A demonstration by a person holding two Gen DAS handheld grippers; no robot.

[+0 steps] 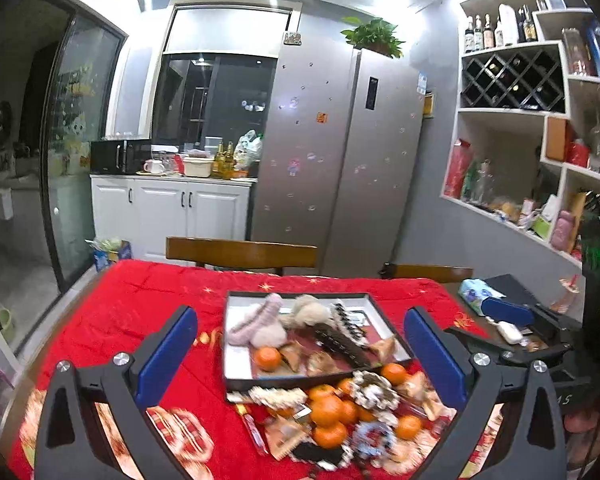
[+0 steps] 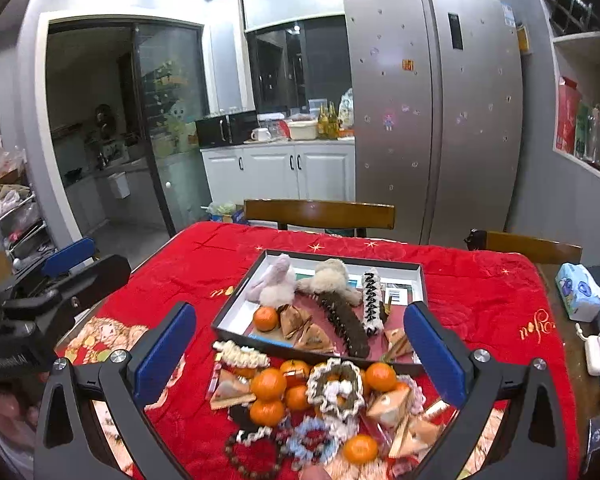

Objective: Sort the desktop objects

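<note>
A dark-rimmed tray [image 1: 320, 377] [image 2: 342, 260] sits mid-table holding fluffy hair ties [image 2: 276, 284], hair claws [image 2: 342, 322], a tangerine [image 2: 265, 318] and wrapped snacks. In front of it lies a loose pile of tangerines [image 1: 327, 410] [image 2: 268, 384], hair claws [image 2: 334, 386], scrunchies [image 2: 314, 440] and triangular snack packets [image 2: 230, 390]. My left gripper [image 1: 300, 352] is open and empty, held above the pile. My right gripper [image 2: 300, 350] is open and empty, also above the pile. Each gripper shows at the edge of the other's view.
A red tablecloth [image 2: 480, 292] covers the table. A tissue pack [image 2: 578, 290], a white charger [image 2: 594, 354] and a dark laptop [image 1: 512, 286] lie at the right. Wooden chairs [image 2: 320, 212] stand behind the table, then a fridge [image 2: 432, 120] and cabinets.
</note>
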